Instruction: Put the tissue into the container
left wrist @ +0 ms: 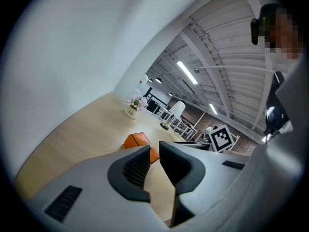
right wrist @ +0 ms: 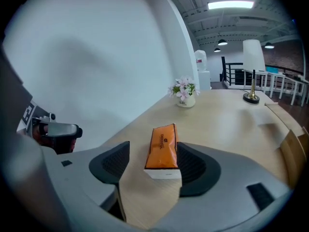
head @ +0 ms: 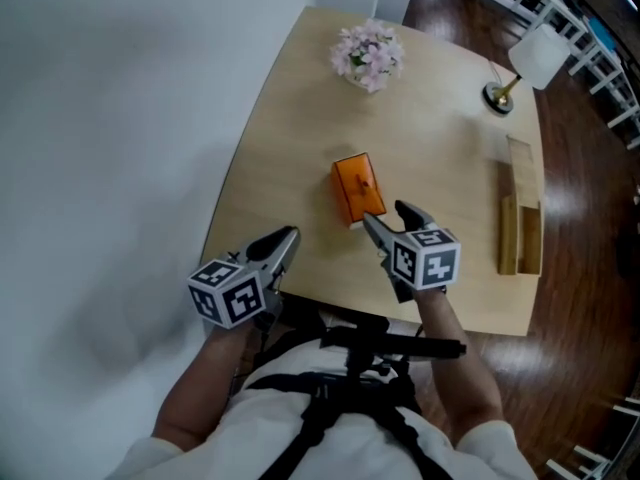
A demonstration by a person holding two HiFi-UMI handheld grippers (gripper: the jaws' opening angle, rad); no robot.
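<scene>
An orange tissue pack point(head: 357, 188) lies flat in the middle of the pale wooden table point(head: 300, 118). My right gripper point(head: 390, 223) is open, and the near end of the pack point(right wrist: 162, 146) lies between its jaws. The pack sits closer to the right pad, with a clear gap to the left pad. My left gripper point(head: 285, 243) hovers over the table's near edge, to the left of the pack point(left wrist: 136, 141). Its jaws stand a narrow slit apart with nothing between them. A wooden container point(head: 520, 218) lies at the table's right edge.
A pot of pink flowers point(head: 367, 56) stands at the far end of the table, and a white-shaded lamp point(head: 520, 68) at the far right corner. A white wall runs along the left side. Dark wooden floor lies beyond the table's right edge.
</scene>
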